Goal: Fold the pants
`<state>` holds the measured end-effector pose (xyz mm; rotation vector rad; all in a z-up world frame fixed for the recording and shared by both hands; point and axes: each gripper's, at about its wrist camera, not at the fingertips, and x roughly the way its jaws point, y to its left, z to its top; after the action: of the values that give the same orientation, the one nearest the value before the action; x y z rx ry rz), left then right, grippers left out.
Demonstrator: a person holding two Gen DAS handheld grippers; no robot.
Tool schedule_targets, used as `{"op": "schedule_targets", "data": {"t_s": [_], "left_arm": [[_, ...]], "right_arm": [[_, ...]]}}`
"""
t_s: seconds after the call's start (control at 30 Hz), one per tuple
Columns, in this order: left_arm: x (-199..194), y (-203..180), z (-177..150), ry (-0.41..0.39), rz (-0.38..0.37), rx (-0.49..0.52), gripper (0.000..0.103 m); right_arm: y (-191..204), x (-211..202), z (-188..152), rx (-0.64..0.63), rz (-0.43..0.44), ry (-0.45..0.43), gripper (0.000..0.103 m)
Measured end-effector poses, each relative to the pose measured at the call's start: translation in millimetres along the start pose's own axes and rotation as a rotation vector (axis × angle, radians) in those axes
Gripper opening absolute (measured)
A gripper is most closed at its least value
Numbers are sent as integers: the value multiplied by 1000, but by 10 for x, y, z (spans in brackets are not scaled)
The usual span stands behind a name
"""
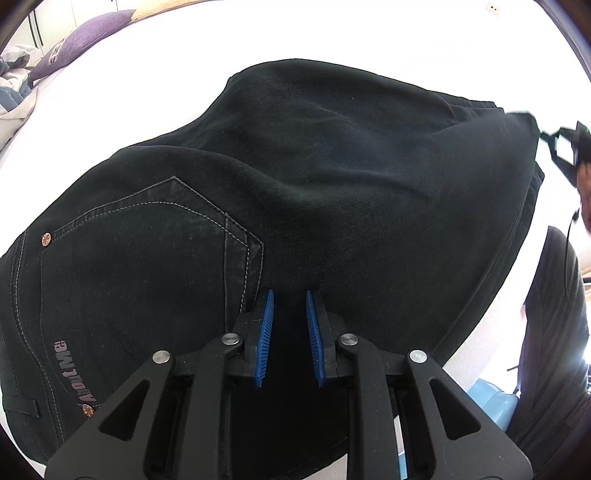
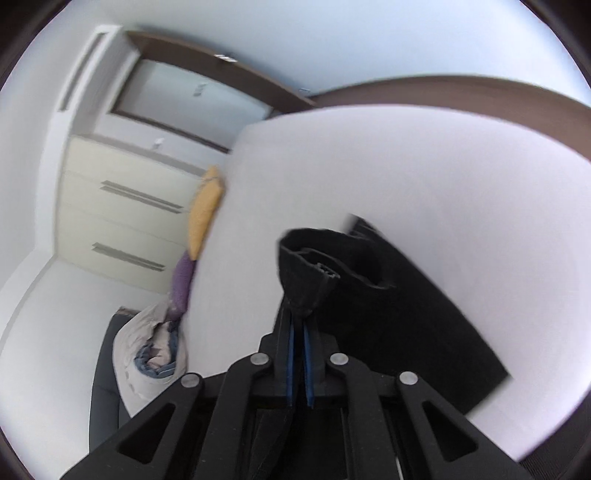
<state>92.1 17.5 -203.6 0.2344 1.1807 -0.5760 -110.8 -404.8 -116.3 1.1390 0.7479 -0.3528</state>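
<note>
Black pants [image 1: 295, 177] lie on a white bed [image 1: 351, 33], with a stitched back pocket [image 1: 147, 240] at the left. My left gripper [image 1: 290, 295] points down onto them, its blue pads close together and shut on a dark fold of the cloth. At the far right edge of the left wrist view my right gripper [image 1: 554, 138] pulls a pant corner taut. In the right wrist view my right gripper [image 2: 298, 321] is shut on a bunched leg end of the pants [image 2: 310, 273], lifted off the bed [image 2: 424, 166]. The rest of the leg [image 2: 424, 325] trails down to the right.
A purple pillow [image 1: 85, 37] and crumpled bedding [image 1: 14, 81] lie at the bed's far left. A person in dark clothes [image 1: 554, 314] stands at the right. The blurred right wrist view shows a yellow pillow [image 2: 205, 210], a purple pillow [image 2: 183, 280], a blanket heap [image 2: 147, 350] and pale drawers [image 2: 122, 206].
</note>
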Motion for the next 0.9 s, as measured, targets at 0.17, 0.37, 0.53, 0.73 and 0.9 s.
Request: {"op": "schedule_targets", "data": {"t_s": [0.17,0.37,0.53,0.73,0.9], "left_arm": [[-3,-43,15,10,15,6,18],[-3,-127,65,15,33,7,18],[-5,-143,61,10,33,4,18],[-10,-112,50,9,26,5,18],[-9,-102,59,9,23,9,18]], "right_arm": [[-222,-201,-168,-14,-92,23,12],[-41,-384,-12,-59,-97,-59,29],[-38,-560,126,-1,88,-128,33],[162,-503,152,-92,93,-111,53],[526,-237,511,-352,2,-4,69]]}}
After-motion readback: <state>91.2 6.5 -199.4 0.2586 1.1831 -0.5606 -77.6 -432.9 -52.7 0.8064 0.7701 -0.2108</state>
